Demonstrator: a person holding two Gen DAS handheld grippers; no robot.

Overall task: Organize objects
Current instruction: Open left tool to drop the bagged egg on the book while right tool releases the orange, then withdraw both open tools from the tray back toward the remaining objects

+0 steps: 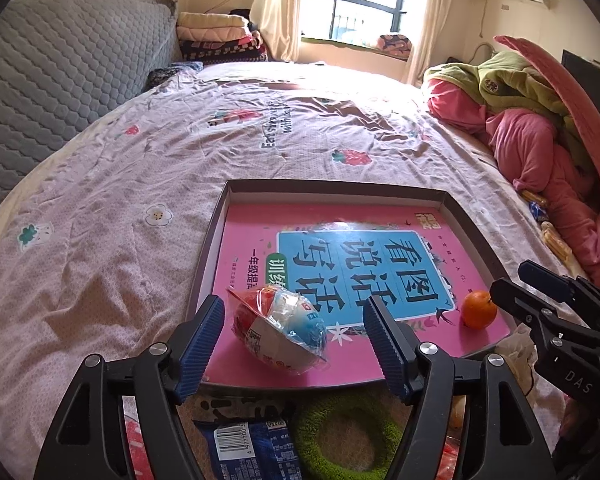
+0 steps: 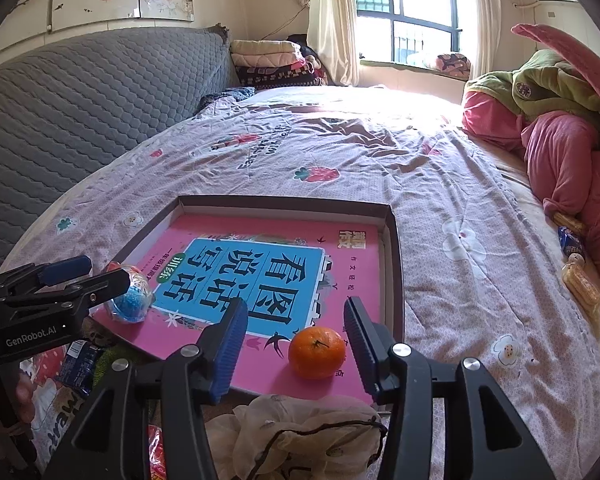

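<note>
A shallow brown box (image 1: 332,187) (image 2: 392,236) lies on the bed with a pink book (image 1: 256,360) (image 2: 356,264) inside. A wrapped egg-shaped toy (image 1: 278,328) (image 2: 130,300) lies on the book's near left part, between the open fingers of my left gripper (image 1: 294,314), which does not squeeze it. An orange tangerine (image 1: 478,309) (image 2: 317,352) sits on the book's near right corner. My right gripper (image 2: 296,318) is open with the tangerine between its fingers, apart from the pads.
In front of the box lie a blue snack packet (image 1: 252,448), a green fuzzy ring (image 1: 346,436) and a pale drawstring bag (image 2: 300,436). Snack packets (image 2: 580,280) lie by the pink and green bedding (image 2: 560,152) at right. A grey headboard (image 1: 52,92) stands at left.
</note>
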